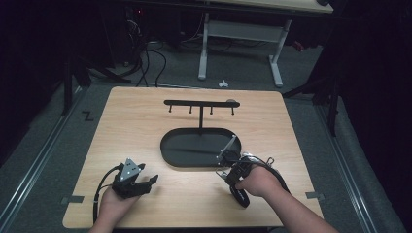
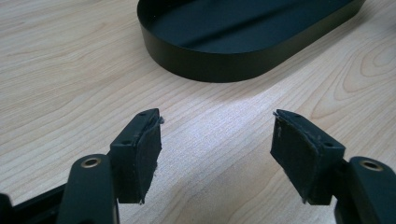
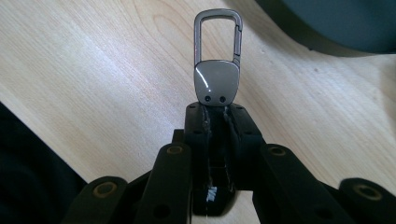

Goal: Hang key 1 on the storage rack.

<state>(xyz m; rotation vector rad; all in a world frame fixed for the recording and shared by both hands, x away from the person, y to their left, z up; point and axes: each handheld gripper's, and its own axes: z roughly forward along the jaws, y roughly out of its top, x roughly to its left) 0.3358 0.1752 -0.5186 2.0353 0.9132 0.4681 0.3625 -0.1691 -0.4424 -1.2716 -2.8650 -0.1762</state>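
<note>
A grey metal carabiner keyring (image 3: pixel 218 60) sticks out of my right gripper (image 3: pixel 217 109), which is shut on its flat tab, its loop pointing away over the wood. In the high view the right gripper (image 1: pixel 226 167) is at the front right rim of the black oval tray (image 1: pixel 170 150). The tray is the base of a black stand whose crossbar (image 1: pixel 200 103) carries several small hooks. My left gripper (image 1: pixel 149 181) rests low over the table at the front left. In its own view the left gripper (image 2: pixel 217 126) is open with nothing between the pads, facing the tray wall (image 2: pixel 210 60).
The wooden table (image 1: pixel 126 121) has bare surface to the left of and behind the tray. Its front edge lies close under both hands. Beyond the far edge there are floor cables and a white desk frame (image 1: pixel 204 43).
</note>
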